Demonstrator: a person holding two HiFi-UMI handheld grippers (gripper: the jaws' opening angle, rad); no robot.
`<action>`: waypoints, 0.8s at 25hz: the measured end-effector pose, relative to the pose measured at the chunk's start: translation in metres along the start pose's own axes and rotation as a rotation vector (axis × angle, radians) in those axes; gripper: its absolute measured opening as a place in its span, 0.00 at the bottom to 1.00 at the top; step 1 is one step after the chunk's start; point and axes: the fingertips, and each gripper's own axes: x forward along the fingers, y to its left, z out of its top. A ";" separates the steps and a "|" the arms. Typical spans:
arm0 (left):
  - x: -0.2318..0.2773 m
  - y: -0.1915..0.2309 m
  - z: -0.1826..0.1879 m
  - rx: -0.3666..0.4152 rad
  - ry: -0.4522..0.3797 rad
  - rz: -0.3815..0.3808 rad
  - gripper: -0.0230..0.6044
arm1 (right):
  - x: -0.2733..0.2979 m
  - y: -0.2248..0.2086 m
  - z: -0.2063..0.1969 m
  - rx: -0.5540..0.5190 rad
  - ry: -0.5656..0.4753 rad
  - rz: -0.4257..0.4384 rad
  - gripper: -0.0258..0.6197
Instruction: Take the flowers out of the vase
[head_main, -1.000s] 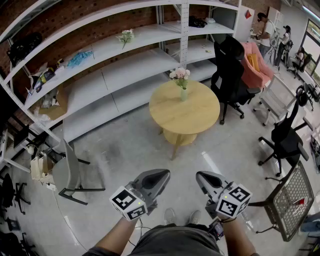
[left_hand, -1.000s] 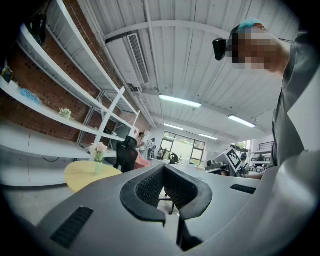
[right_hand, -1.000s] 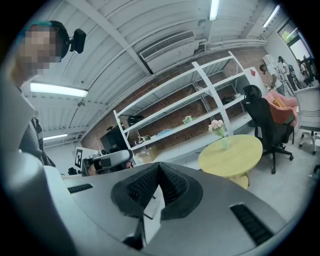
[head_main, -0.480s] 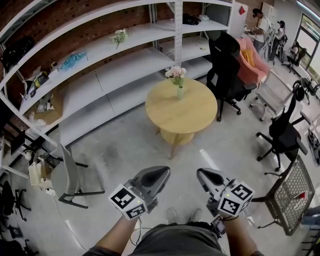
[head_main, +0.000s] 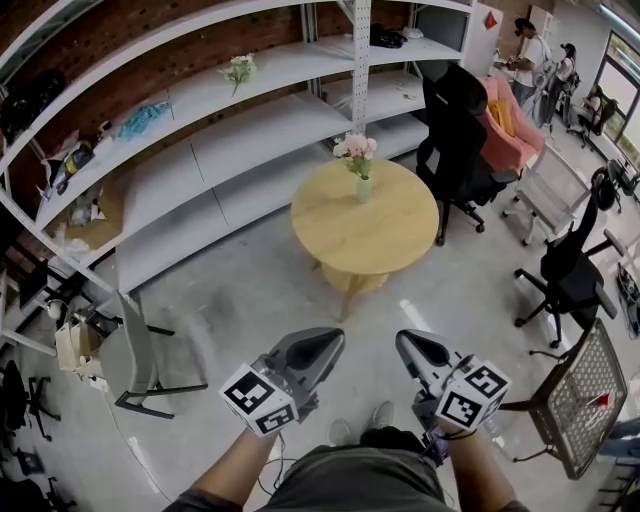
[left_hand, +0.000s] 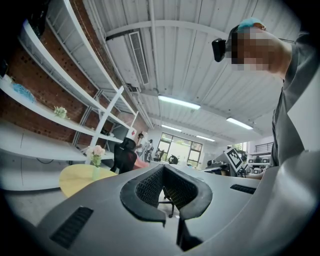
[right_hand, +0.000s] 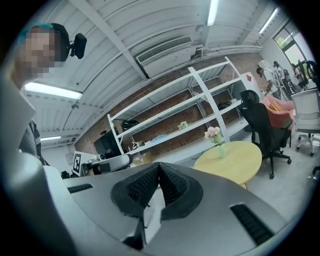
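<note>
Over on the left, the white shelves (head_main: 200, 140) are running along the brick wall, and a loose bunch (head_main: 238, 68) is lying on an upper one, well away from anything the person is doing.

The left tongs (head_main: 330, 342) are being held out low in front of the person, roughly level. Their tips are pressed together with nothing between them, which makes sense: there is nothing within reach to take hold of yet.

Ahead of them, well apart from both hands, the round counter (head_main: 370, 240) is standing in the open floor. The vase (head_main: 365, 188) is sitting upright near its far edge, and the flowers (head_main: 356, 148) are standing in it, so the task has not begun. I would say the person is only facing the counter from a distance for now.

The right tongs (head_main: 408, 345) are being carried beside the left ones, tilted slightly down, also closed tight and empty. Both pairs will have to open before anything can be gripped.

Further right, a black chair (head_main: 455, 140) is parked just beside the counter, and a mesh chair (head_main: 585, 400) is standing near the person's right side.
</note>
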 end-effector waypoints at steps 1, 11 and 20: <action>0.005 0.003 0.001 0.002 0.000 0.001 0.05 | 0.003 -0.005 0.003 0.001 -0.003 0.001 0.05; 0.071 0.050 0.002 0.013 0.017 0.048 0.05 | 0.042 -0.081 0.029 0.019 -0.012 0.048 0.05; 0.146 0.112 0.003 -0.005 0.031 0.153 0.05 | 0.078 -0.167 0.061 0.032 0.030 0.122 0.05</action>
